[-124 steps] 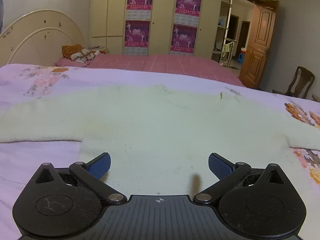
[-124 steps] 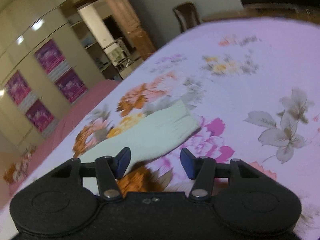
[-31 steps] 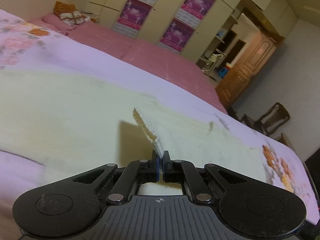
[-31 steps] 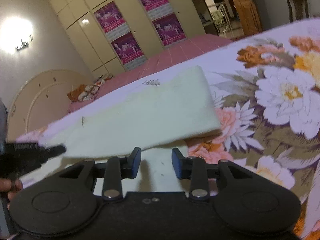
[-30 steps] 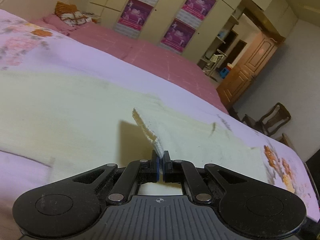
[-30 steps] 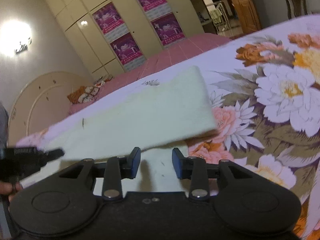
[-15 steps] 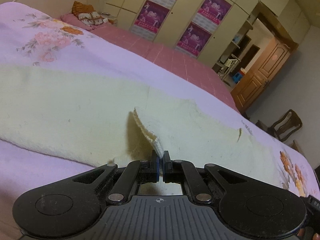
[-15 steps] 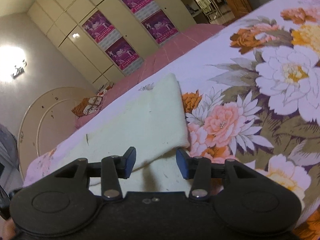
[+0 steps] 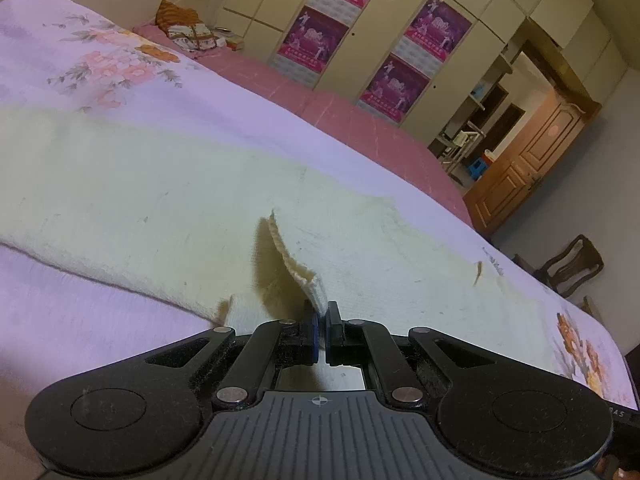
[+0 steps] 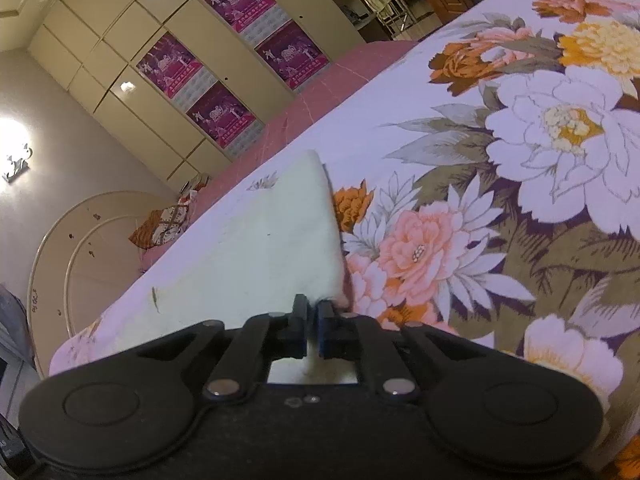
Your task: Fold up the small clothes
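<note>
**Cream knit garment on bed, pinched at two points**

Left gripper [image 9: 322, 330]: fingers [image 9: 310, 330] pressed together on a ribbed edge of the cream sweater [image 9: 160, 208]. The pinched fold stands up from the fingertips as a narrow raised flap, its underside in shadow; the rest of the garment lies flat beyond and to either side.

Right gripper [image 10: 313, 330]: its jaws have just been closing and now clamp the near corner of the sweater's sleeve [image 10: 260, 248]. The sleeve runs away from the fingers [image 10: 299, 330] toward the far edge of the bed, its cuff end straight and just beside the printed flowers.

Bed [image 9: 100, 320]: covered by a lilac sheet with large floral print [image 10: 552, 120]; the sweater lies spread across it, its body towards the near edge and its sleeves reaching out sideways.

Further back: a second bed [image 9: 340, 120] with a pink cover, and a small pile of patterned cloth [image 9: 188, 32] by its curved cream headboard [image 10: 80, 248].

Farthest: cream wardrobe doors with magenta posters [image 9: 320, 36], a wooden door [image 9: 532, 168], a dark wooden chair [image 9: 572, 266].
</note>
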`<state>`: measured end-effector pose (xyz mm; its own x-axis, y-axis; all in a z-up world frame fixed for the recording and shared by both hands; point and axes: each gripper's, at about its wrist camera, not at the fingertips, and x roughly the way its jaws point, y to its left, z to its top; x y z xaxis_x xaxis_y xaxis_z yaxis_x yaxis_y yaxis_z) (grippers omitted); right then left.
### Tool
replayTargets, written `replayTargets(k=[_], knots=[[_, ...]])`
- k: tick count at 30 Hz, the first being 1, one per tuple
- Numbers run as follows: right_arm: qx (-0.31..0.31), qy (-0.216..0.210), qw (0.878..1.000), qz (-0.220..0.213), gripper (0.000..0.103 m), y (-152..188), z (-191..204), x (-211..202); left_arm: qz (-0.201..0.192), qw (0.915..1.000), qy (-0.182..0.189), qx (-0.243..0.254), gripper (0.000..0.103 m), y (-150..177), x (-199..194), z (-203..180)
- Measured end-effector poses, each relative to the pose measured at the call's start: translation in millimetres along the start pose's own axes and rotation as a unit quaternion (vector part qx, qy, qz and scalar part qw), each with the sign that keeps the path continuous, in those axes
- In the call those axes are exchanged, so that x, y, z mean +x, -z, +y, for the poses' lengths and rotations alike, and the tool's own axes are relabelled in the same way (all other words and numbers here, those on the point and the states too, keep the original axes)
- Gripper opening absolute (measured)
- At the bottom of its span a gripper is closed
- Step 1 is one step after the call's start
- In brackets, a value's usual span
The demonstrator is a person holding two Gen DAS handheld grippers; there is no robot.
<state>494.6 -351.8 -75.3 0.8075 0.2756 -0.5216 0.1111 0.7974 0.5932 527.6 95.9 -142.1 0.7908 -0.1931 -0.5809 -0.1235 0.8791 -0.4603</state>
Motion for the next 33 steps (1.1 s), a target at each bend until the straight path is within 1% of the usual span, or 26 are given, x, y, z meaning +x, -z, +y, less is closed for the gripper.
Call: replayTargets(k=[4, 8, 9, 10, 11, 12, 13, 14, 15, 18, 19, 20, 21, 22, 23, 24, 25, 26, 27, 28, 29, 31, 33], knots=[[-0.01, 0.001, 1.0, -0.004, 0.004, 1, 2, -2, -0.001, 1.0, -0.002, -0.001, 0.003, 2, -1, 1], [-0.013, 0.007, 1.0, 0.002, 0.003, 2, 0, 0, 0.01, 0.9999, -0.012, 0.003, 0.003, 5, -3, 3], [-0.02, 0.011, 1.0, 0.007, 0.003, 2, 1, -1, 0.01, 0.9998, -0.018, 0.007, 0.003, 5, -8, 4], [-0.032, 0.018, 0.999, 0.012, 0.006, 1, 3, -5, 0.008, 0.9996, -0.025, 0.013, 0.003, 6, -14, 5], [-0.052, 0.026, 0.998, 0.011, 0.01, 0, 7, -11, -0.005, 0.9986, -0.045, 0.026, 0.007, 6, -25, 5], [-0.073, 0.029, 0.997, 0.002, 0.018, 1, 11, -19, -0.023, 0.9969, -0.064, 0.041, 0.015, 6, -33, 3], [-0.096, 0.03, 0.995, -0.009, 0.02, 0, 15, -26, -0.04, 0.9945, -0.077, 0.059, 0.047, 5, -39, -2], [-0.117, 0.027, 0.993, -0.017, 0.019, -1, 19, -30, -0.054, 0.992, -0.084, 0.076, 0.071, 5, -41, -9], [-0.135, 0.029, 0.99, -0.022, 0.018, -4, 24, -30, -0.065, 0.9894, -0.082, 0.101, 0.072, 4, -39, -21], [-0.17, 0.032, 0.985, -0.017, 0.014, -7, 36, -12, -0.052, 0.9837, -0.052, 0.164, 0.072, 7, -17, -59], [-0.186, 0.029, 0.982, -0.011, 0.013, -5, 42, -3, -0.049, 0.9808, -0.047, 0.183, 0.072, 10, -8, -69], [-0.212, 0.032, 0.977, -0.003, 0.012, -1, 48, 7, -0.036, 0.9775, -0.049, 0.202, 0.072, 14, 6, -77], [-0.234, 0.039, 0.971, 0.006, 0.011, 3, 50, 14, -0.024, 0.976, -0.056, 0.209, 0.072, 17, 16, -78], [-0.249, 0.047, 0.967, 0.013, 0.008, 6, 49, 19, -0.011, 0.9747, -0.067, 0.213, 0.072, 20, 26, -74], [-0.256, 0.047, 0.965, 0.011, 0.007, 7, 45, 19, -0.018, 0.9736, -0.065, 0.218, 0.072, 22, 28, -65], [-0.251, 0.047, 0.967, 0.008, 0.006, 5, 39, 16, -0.022, 0.9739, -0.061, 0.217, 0.072, 22, 24, -62], [-0.246, 0.049, 0.968, 0.004, 0.004, 1, 34, 11, -0.024, 0.9738, -0.064, 0.217, 0.072, 20, 21, -61], [-0.25, 0.055, 0.967, 0.001, 0.004, -2, 32, 6, -0.032, 0.9726, -0.073, 0.219, 0.072, 18, 18, -61], [-0.257, 0.058, 0.965, -0.003, 0.007, -5, 31, 4, -0.042, 0.9719, -0.077, 0.218, 0.072, 15, 17, -63], [-0.256, 0.054, 0.965, -0.011, 0.018, -10, 30, 3, -0.046, 0.9724, -0.073, 0.217, 0.072, 13, 20, -66], [-0.249, 0.046, 0.967, -0.017, 0.02, -17, 31, 6, -0.042, 0.9733, -0.071, 0.214, 0.072, 10, 27, -70], [-0.235, 0.033, 0.971, -0.022, 0.018, -32, 34, 20, -0.041, 0.9732, -0.071, 0.215, 0.072, 9, 39, -80], [-0.245, 0.032, 0.969, -0.027, 0.016, -43, 44, 40, -0.039, 0.971, -0.07, 0.225, 0.072, 9, 50, -94]])
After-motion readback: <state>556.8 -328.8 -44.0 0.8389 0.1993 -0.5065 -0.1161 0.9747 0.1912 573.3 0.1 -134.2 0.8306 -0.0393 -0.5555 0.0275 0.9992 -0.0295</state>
